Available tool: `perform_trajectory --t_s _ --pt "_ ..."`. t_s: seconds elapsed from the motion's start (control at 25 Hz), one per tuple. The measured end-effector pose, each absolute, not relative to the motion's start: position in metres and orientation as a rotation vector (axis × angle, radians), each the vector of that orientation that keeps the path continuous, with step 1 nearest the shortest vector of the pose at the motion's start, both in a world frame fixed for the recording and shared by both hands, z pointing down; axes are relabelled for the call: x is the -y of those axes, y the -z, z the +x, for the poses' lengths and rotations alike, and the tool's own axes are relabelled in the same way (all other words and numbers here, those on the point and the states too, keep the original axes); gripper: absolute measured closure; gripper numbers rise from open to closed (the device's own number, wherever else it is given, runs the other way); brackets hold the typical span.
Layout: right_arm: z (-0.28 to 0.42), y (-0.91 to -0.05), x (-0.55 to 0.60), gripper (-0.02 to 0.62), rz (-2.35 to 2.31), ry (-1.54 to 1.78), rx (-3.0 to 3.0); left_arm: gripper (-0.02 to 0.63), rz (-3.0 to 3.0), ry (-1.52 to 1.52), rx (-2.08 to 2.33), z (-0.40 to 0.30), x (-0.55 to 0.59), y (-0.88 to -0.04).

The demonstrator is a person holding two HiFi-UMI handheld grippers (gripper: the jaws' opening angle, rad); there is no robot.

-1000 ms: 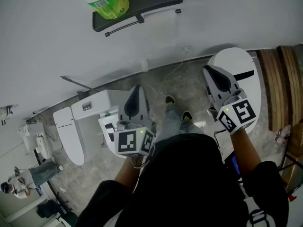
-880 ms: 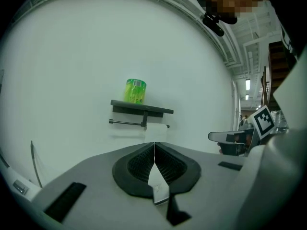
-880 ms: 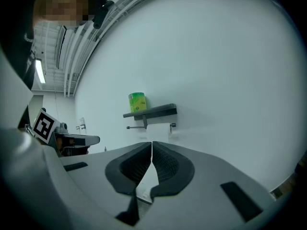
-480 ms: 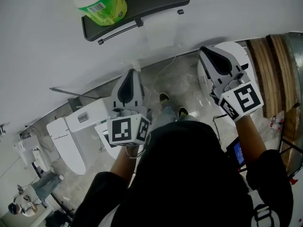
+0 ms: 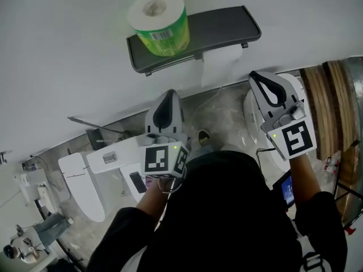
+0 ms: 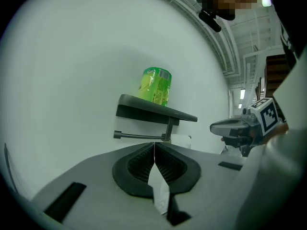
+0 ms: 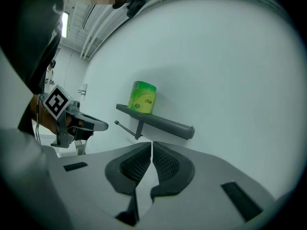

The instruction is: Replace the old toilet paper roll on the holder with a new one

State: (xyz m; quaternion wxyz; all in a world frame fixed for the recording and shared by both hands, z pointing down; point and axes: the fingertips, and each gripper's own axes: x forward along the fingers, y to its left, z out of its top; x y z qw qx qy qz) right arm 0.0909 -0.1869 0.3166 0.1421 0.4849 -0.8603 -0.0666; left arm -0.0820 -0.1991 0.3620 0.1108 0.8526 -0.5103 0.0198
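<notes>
Both claws are fully closed and empty: the left gripper (image 6: pixel 154 146) has its ribbed pads pressed together with nothing between them, and the right gripper (image 7: pixel 151 146) shows the same condition. Both are aimed at the white wall (image 5: pixel 68 55) and are apart from every object. Ahead of them, the dark grey wall-mounted holder shelf (image 5: pixel 222 25) carries the new toilet paper roll in green printed plastic wrap (image 5: pixel 159 21), standing upright on the shelf's left end. A thin metal bar (image 6: pixel 140 137) runs under the shelf. White paper from the old roll (image 5: pixel 220 66) hangs below the shelf's right part, nearest the right gripper. Expected handling: the new roll is probably light and soft, and it should crush under a hard squeeze. The film wrap is likely slippery. Recommended hold is across the cylinder wall at mid-height, with the jaws opened wide and closed gently. The old roll's loose paper would tear, so grip that roll by its body.
</notes>
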Motion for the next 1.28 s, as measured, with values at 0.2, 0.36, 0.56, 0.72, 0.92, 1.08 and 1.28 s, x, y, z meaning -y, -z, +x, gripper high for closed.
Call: perform_trajectory --t_s 0.2,0.36,0.56,0.72,0.92,1.08,1.28 --pt "0.082 -0.329 0.197 0.575 1.301 0.249 2.373 0.583 2.509 -0.047 1.478 -0.086 0.21 -0.363" --pt "0.084 -0.334 0.202 0.574 1.283 0.241 2.33 0.583 2.509 -0.047 1.465 -0.087 0.216 -0.366" --pt "0.088 -0.336 0.21 0.572 1.235 0.317 2.273 0.583 2.506 -0.052 1.458 -0.084 0.221 -0.371" --pt "0.088 -0.342 0.215 0.564 1.193 0.356 2.244 0.583 2.504 -0.06 1.469 -0.08 0.224 -0.372" --pt "0.08 -0.357 0.222 0.42 1.089 0.353 2.235 0.583 2.495 -0.069 1.504 -0.079 0.231 -0.37" --pt "0.077 -0.371 0.227 0.34 1.028 0.402 2.162 0.583 2.487 -0.077 1.522 -0.078 0.235 -0.37" --pt "0.066 -0.385 0.241 0.298 0.96 0.567 2.025 0.583 2.48 -0.073 1.537 -0.078 0.237 -0.37"
